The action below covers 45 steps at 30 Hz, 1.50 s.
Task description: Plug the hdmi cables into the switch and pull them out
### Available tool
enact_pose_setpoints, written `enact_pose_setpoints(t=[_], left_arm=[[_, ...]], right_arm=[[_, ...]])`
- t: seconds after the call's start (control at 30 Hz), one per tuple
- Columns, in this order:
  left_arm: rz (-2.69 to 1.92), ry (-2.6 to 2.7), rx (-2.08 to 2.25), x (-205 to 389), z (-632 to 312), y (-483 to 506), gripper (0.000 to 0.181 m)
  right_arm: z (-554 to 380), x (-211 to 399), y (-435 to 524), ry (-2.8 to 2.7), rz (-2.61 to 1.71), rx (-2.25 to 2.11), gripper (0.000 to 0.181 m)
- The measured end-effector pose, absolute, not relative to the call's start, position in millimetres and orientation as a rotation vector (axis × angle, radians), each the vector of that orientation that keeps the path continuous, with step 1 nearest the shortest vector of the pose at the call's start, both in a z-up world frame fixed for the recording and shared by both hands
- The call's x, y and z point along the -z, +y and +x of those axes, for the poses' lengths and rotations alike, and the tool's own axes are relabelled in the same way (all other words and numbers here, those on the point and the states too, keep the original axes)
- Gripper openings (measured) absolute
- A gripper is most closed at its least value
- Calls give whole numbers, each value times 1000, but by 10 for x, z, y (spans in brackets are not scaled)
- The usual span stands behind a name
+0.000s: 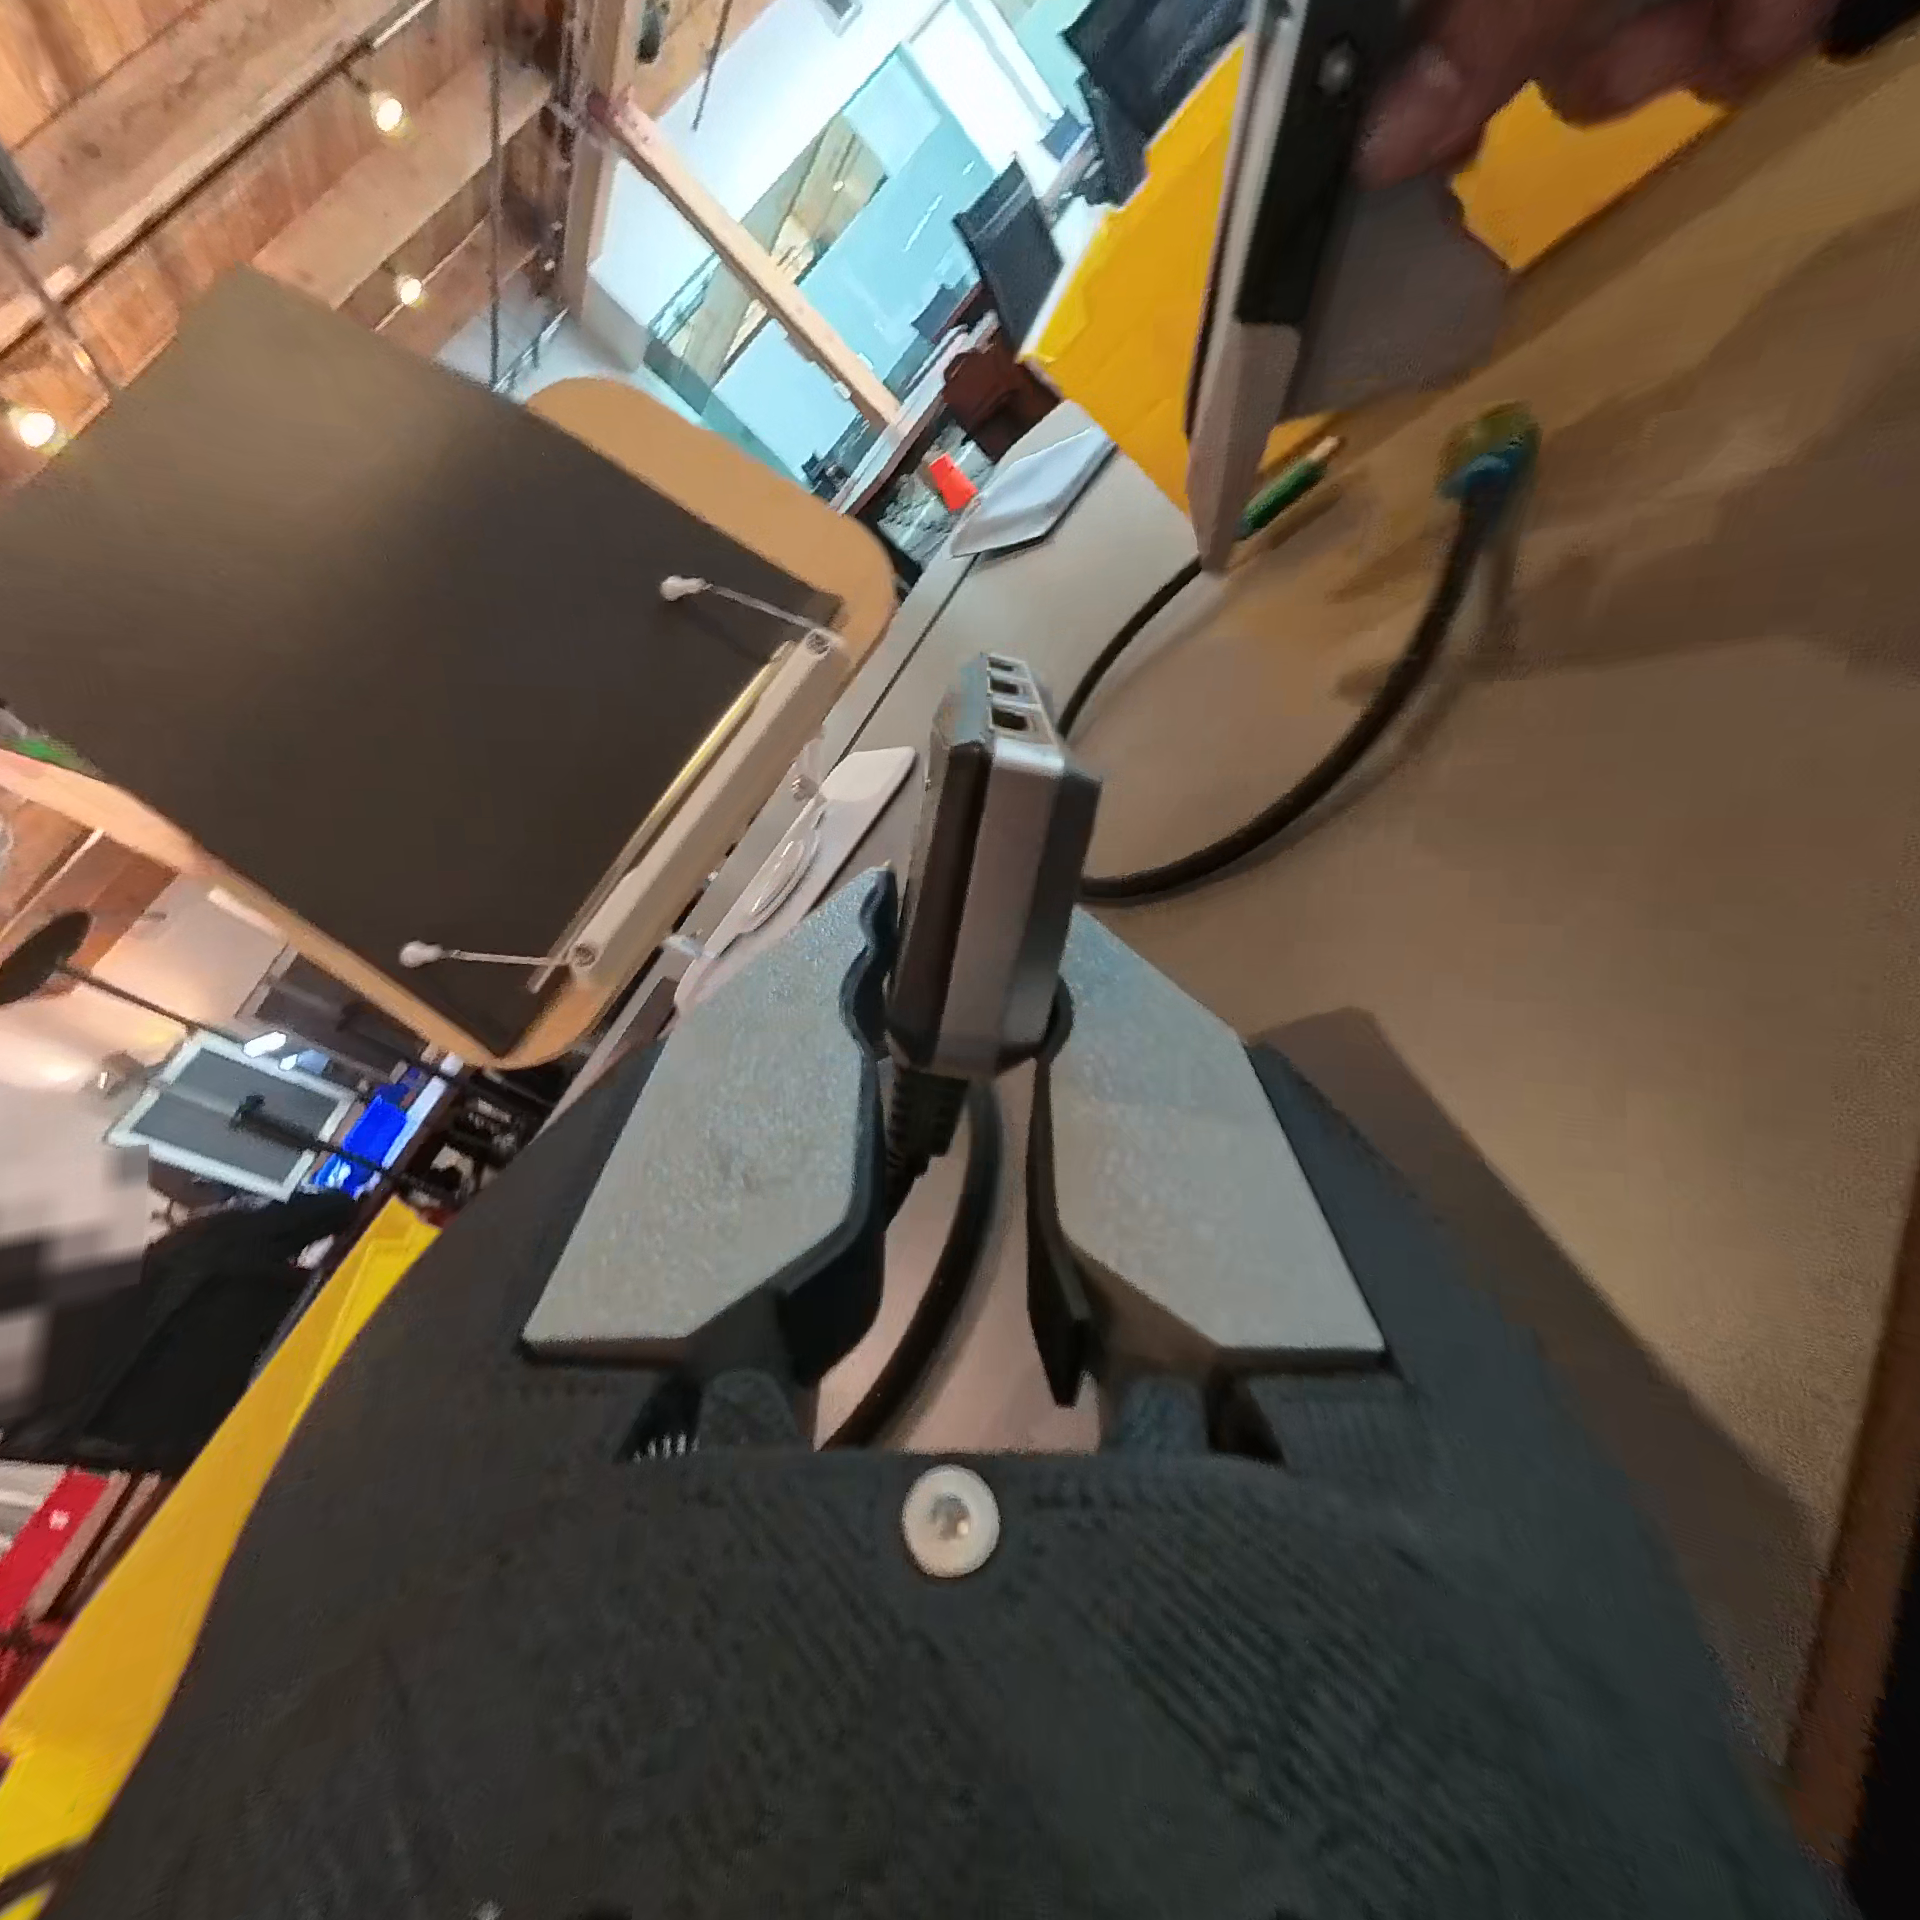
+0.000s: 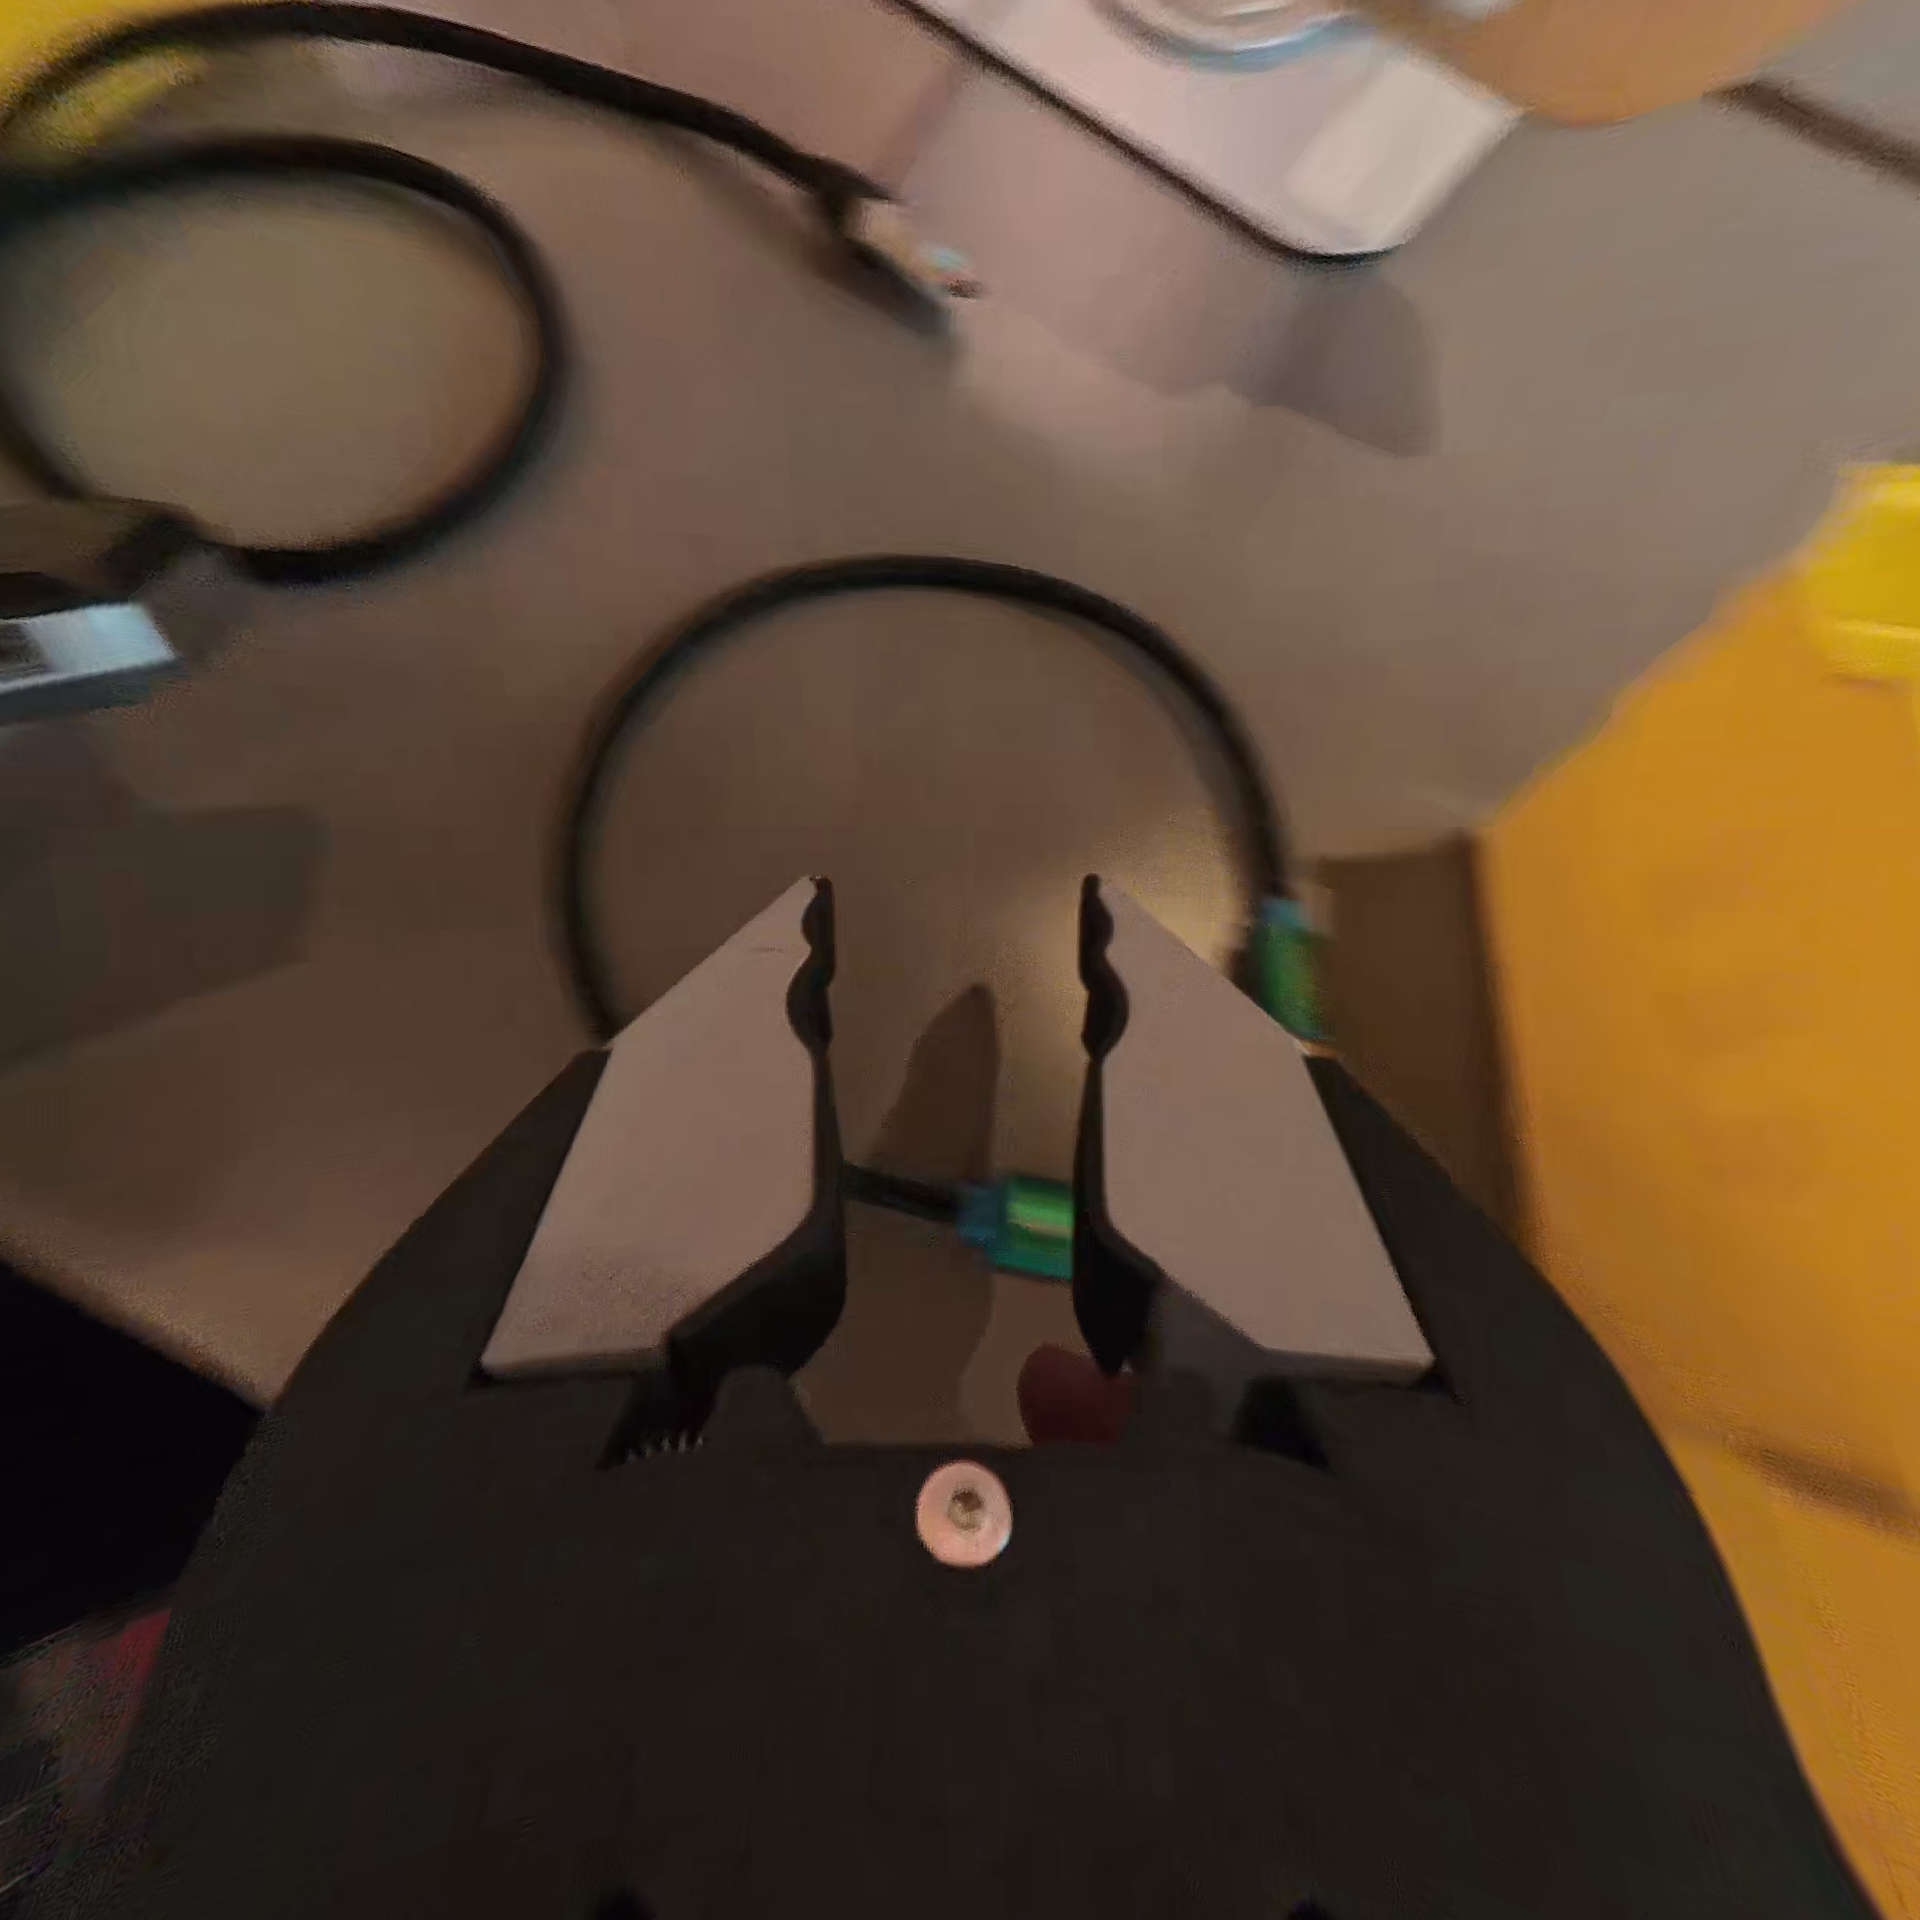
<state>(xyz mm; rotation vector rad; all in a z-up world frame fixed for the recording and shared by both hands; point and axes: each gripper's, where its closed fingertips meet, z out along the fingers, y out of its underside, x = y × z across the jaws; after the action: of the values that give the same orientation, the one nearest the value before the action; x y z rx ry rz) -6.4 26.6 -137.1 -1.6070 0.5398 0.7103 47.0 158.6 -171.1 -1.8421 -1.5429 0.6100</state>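
Left wrist view: your left gripper has its jaws clenched on the grey switch, lifted on edge above the bench, ports facing far. Your right gripper hangs over the bench with jaws released, a green-and-blue HDMI plug lying between them on its black cable.

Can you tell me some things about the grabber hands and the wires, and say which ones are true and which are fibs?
1. The left gripper squeezes the small grey metal HDMI switch box. True.
2. The right gripper holds a cable. False: it is open and empty.
3. A black cable's green and blue plug lies on the beige table beneath the right gripper. True.
4. The tabletop is bright red. False: beige.
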Motion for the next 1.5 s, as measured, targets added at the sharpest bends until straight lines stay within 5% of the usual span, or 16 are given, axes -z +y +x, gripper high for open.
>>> enact_pose_setpoints(t=[0.1, 0.33, 0.47, 0.63, 0.87, 0.93, 1.1, 1.3, 1.5], left_arm=[[-1611, 459, -727, 1315, -202, 230, 22], [-1613, 487, -703, 1341, -153, 241, 22], [-1613, 501, -702, 1350, -130, 239, 22], [-1610, 504, -695, 1346, -120, 236, 22], [-1609, 511, -690, 1349, -108, 242, 22], [-1608, 508, -687, 1344, -107, 239, 22], [-1607, 503, -690, 1341, -115, 234, 22], [-1610, 506, -692, 1348, -118, 236, 22], [-1609, 510, -684, 1348, -111, 234, 22]], right_arm=[[300, 1720, 949, -1741, -1839, -877, 50], [741, 2146, 819, -1971, -1802, -602, 64], [855, 2131, 750, -2247, -1504, -552, 7], [1224, 1975, 998, -2629, -961, -107, 6], [1120, 1660, 1126, -2411, -1376, -92, 40], [955, 1725, 1124, -2214, -1572, -150, 32], [465, 1931, 965, -1885, -1913, -511, 48], [58, 2049, 1333, -1668, -1997, -499, 41], [14, 2147, 1197, -1923, -1857, -475, 11]])
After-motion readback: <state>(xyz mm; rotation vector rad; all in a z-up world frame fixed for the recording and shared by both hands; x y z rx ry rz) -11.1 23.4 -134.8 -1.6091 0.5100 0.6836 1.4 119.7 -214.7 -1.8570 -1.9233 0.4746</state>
